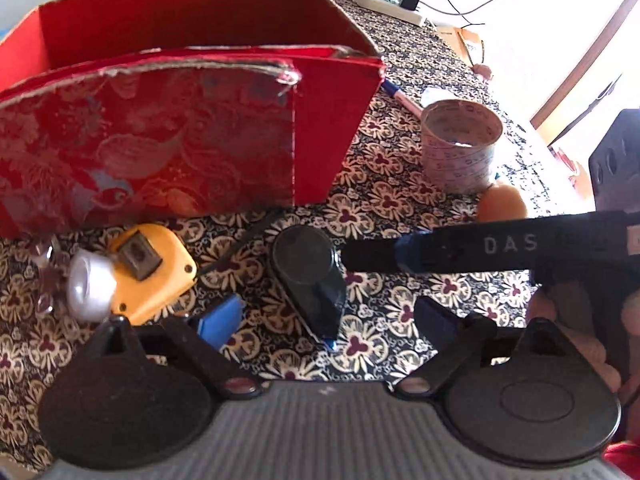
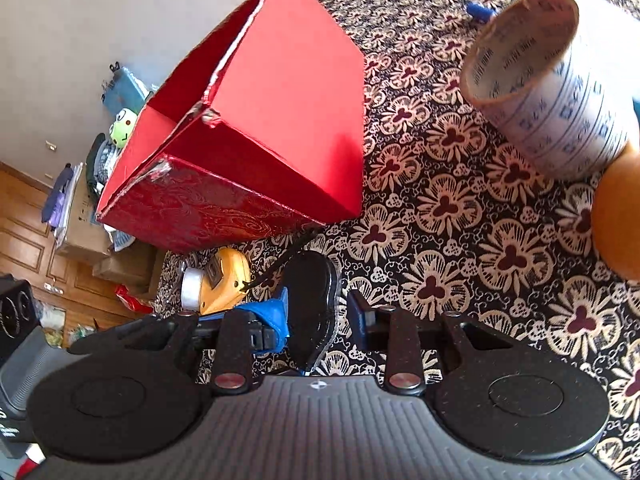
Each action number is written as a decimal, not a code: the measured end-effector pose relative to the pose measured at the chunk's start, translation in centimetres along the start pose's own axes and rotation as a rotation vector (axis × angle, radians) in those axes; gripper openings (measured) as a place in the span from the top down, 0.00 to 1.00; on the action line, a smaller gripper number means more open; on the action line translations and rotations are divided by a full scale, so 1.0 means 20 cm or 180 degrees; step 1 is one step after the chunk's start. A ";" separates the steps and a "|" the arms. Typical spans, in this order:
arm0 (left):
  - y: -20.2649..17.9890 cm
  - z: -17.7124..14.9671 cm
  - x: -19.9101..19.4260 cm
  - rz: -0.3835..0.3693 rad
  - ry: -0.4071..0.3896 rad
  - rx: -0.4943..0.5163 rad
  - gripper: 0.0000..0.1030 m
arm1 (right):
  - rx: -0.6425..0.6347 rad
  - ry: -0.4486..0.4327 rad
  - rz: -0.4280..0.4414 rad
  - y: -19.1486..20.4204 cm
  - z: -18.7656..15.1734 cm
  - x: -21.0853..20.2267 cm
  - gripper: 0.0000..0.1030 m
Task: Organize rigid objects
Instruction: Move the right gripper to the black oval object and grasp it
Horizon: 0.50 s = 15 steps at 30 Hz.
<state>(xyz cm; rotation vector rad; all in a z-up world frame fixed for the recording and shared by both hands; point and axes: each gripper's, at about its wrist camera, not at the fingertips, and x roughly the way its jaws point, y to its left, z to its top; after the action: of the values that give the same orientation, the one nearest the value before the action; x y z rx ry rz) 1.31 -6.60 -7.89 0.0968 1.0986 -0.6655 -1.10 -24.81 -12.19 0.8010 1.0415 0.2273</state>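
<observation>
A glossy black teardrop-shaped case [image 2: 310, 308] lies on the flowered cloth [image 2: 460, 240] before the red cardboard box [image 2: 280, 120]. The right gripper [image 2: 316, 320] straddles it, not pressing; the left gripper [image 1: 324, 320] spread wide.

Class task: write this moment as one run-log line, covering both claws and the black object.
left claw: open | right claw: astride black object, grip unclear | red box: upright behind it

Left tool [image 1: 326, 322]: matte black linkage arms, round black discs, ribbed grey housing, blue-tipped fingers [image 1: 222, 320]. Right tool [image 2: 318, 320] matches it, silver rivets at its pivots, tiny white emblem bottom centre.
</observation>
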 end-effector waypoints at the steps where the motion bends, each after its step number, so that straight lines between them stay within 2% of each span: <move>1: 0.00 0.00 0.01 0.0001 0.0013 -0.0003 0.08 | 0.0014 -0.0005 -0.0003 0.00 0.00 0.00 0.86; 10: 0.01 0.01 0.08 -0.0082 0.0045 0.0016 0.10 | 0.0068 0.0014 0.0046 -0.03 0.00 0.06 0.86; 11: 0.00 0.01 0.10 -0.0067 0.0061 0.0051 0.20 | 0.0064 0.0017 0.0056 -0.02 0.00 0.06 0.86; 12: 0.00 0.01 0.11 -0.0071 0.0100 0.0078 0.38 | 0.0053 0.0018 0.0071 -0.02 -0.01 0.07 0.86; 14: 0.00 0.02 0.14 -0.0074 0.0179 0.0064 0.46 | 0.0020 0.0016 0.0090 -0.02 -0.02 0.08 0.86; 15: 0.01 0.02 0.15 -0.0082 0.0157 0.0061 0.46 | 0.0011 0.0024 0.0088 -0.02 -0.02 0.09 0.86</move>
<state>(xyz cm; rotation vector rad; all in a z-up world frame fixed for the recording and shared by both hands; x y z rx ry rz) 2.47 -7.91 -10.25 0.1162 1.1426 -0.7001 -0.60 -23.94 -13.69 0.8186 1.0388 0.2522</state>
